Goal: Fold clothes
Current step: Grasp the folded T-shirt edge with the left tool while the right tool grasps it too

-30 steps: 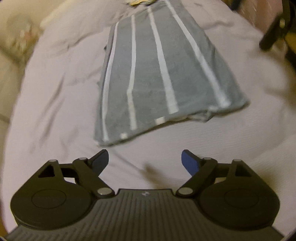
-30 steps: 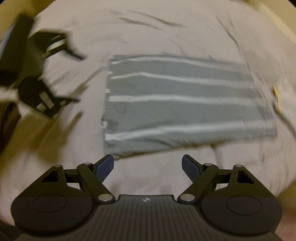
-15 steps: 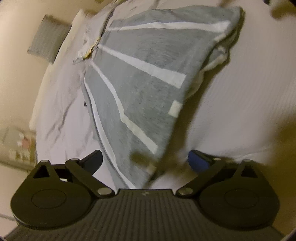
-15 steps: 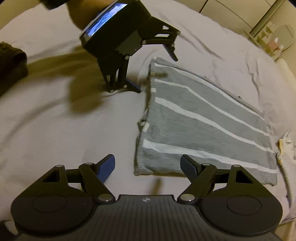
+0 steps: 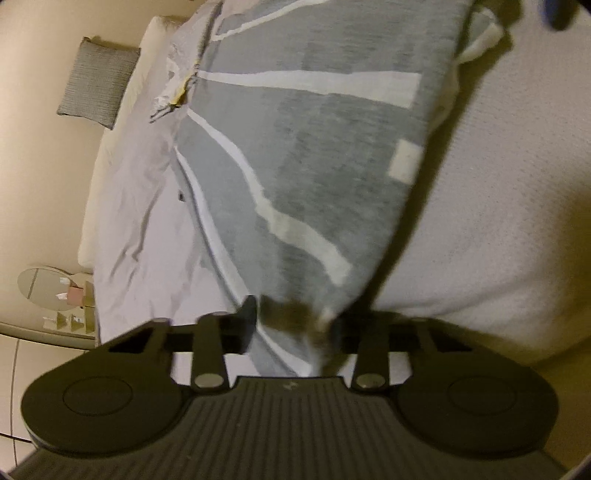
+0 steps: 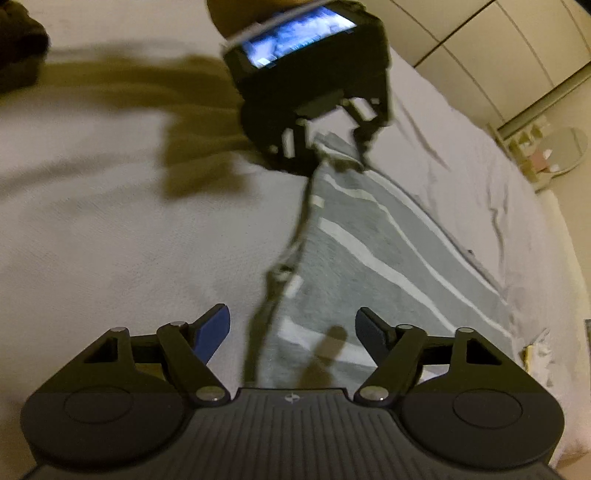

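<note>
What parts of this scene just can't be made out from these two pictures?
- Left wrist view: the left gripper closes on the striped grey cloth, but its right-hand jaw is smeared by motion blur.
- Right wrist view: the cloth's near corner is hidden behind the right gripper.
- Right wrist view: the small lit screen is too blurred to read.

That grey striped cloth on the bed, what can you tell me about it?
The grey striped cloth looks like soft knit fabric with white stripes, folded flat on the pale bedsheet. One near corner is bunched between the left gripper, whose jaws have closed on it, so that edge lifts off the bed. The right gripper hovers open over the other near corner, not gripping.
</note>
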Available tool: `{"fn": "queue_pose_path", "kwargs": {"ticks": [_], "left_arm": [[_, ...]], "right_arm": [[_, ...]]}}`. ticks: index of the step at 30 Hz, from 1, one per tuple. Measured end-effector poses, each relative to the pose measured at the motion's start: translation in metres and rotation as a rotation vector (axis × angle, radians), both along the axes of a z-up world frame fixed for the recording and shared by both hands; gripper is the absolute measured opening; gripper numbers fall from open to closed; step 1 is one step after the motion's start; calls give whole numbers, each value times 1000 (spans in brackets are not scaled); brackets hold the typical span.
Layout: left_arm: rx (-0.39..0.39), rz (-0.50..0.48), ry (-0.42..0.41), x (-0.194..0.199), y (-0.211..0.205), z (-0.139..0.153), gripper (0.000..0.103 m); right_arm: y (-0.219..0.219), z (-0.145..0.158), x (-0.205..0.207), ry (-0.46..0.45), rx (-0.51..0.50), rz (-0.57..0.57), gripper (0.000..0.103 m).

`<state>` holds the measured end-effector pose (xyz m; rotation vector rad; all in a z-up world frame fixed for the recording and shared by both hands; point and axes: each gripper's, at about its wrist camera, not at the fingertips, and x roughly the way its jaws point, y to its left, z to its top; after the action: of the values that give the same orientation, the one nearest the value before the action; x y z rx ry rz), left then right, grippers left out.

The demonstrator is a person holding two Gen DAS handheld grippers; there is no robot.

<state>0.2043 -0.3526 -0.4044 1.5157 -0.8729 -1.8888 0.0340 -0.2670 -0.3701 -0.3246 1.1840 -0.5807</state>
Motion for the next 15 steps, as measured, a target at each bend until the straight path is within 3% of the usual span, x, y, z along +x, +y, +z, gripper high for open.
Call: {"fn": "queue_pose_path", "kwargs": {"ticks": [5,8,11,13,15], "left_arm": [[-2,0,-2,1,0,-1,27],[9,6,-8,-2,-3,0,20],[28,12,-12,-2,-5,2,12],[42,19,-12,-3,-6,4,7],[57,32,-6,-5,-9,8,6]], "right_arm": [[-14,-12,-7,58,-73,-26,60],[-16,-15,-9,78,-94,-12,50],[-20,-13,-11,86,-72,-24,33],[-24,-10,-11,84,-32,-36,14],[-31,-5,-11,69,11,-50,12]]}}
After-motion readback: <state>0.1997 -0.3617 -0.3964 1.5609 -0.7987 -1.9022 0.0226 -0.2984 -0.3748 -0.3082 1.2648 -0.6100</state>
